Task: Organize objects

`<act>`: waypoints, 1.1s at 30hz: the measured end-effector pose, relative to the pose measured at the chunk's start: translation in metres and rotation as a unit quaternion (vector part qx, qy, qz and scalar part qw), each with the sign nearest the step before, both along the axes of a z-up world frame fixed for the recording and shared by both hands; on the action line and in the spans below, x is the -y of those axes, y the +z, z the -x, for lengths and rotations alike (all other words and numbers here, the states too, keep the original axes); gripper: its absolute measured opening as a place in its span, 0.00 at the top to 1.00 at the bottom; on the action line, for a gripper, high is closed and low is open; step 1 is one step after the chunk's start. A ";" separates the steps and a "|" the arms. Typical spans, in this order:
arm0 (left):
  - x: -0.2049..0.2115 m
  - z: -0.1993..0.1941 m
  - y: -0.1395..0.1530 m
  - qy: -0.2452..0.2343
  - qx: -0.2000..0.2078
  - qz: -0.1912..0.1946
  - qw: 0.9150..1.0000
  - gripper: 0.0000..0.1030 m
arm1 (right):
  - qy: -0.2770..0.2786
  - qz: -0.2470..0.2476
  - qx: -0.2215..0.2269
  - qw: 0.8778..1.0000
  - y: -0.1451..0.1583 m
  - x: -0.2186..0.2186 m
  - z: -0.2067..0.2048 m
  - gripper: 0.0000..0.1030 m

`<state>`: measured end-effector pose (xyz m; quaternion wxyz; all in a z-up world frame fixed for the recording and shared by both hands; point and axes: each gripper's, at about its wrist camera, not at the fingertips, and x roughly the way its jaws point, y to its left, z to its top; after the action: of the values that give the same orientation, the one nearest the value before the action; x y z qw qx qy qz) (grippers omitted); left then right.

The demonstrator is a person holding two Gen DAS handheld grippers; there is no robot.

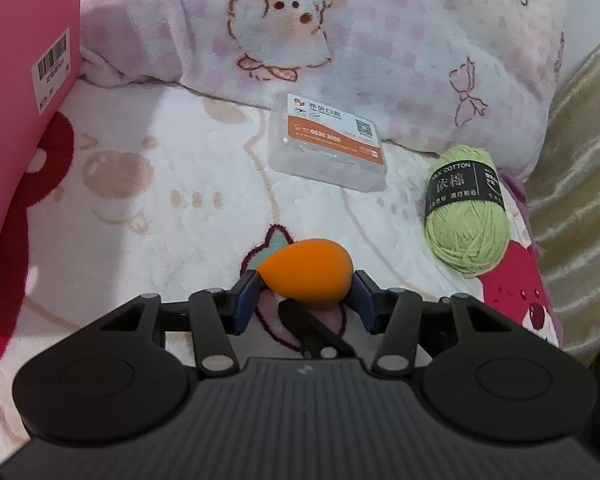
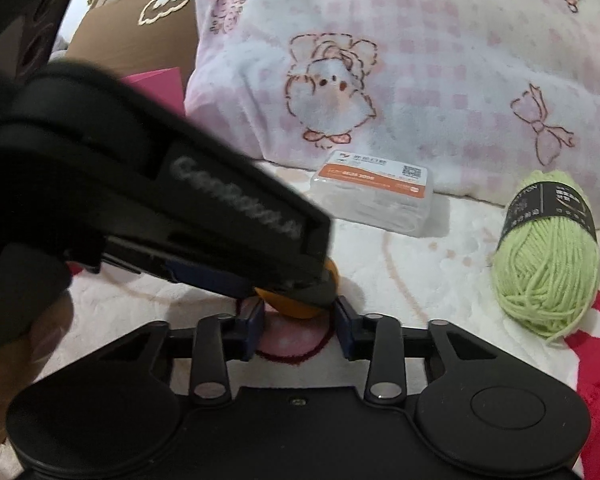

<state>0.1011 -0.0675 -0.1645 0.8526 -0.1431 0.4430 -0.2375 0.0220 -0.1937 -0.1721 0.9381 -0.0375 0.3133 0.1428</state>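
Left wrist view: orange makeup sponge point(image 1: 306, 272) is clamped between the blue pads of the left hand-held gripper point(image 1: 306, 294), on a printed fleece blanket point(image 1: 159, 208). Right hand-held gripper point(image 2: 300, 316) has jaws narrowed around the same sponge; contact cannot be confirmed. Beyond lie a clear plastic box point(image 1: 328, 148) and green yarn ball point(image 1: 466, 216), with a pink box point(image 1: 23, 80) at left.

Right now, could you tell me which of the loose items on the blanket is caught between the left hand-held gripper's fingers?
The orange sponge: it sits between the left hand-held gripper pads, while the yarn and clear box lie apart, untouched.
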 end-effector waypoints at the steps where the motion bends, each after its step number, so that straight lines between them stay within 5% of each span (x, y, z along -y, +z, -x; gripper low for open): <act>1: 0.000 0.002 0.001 -0.002 0.004 0.000 1.000 0.56 | -0.001 -0.006 -0.002 1.000 0.001 0.001 0.000 0.63; 28: -0.033 0.042 0.025 -0.032 -0.002 -0.023 0.999 0.61 | 0.048 0.010 0.002 0.999 0.012 -0.022 0.039 0.60; 33: -0.035 0.054 0.028 -0.037 -0.021 -0.057 0.997 0.61 | 0.045 0.022 -0.013 0.999 0.014 -0.037 0.049 0.60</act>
<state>0.0473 -0.0323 -0.1360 0.8406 -0.0828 0.4784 -0.2403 -0.0273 -0.1571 -0.1580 0.9255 -0.0708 0.3264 0.1787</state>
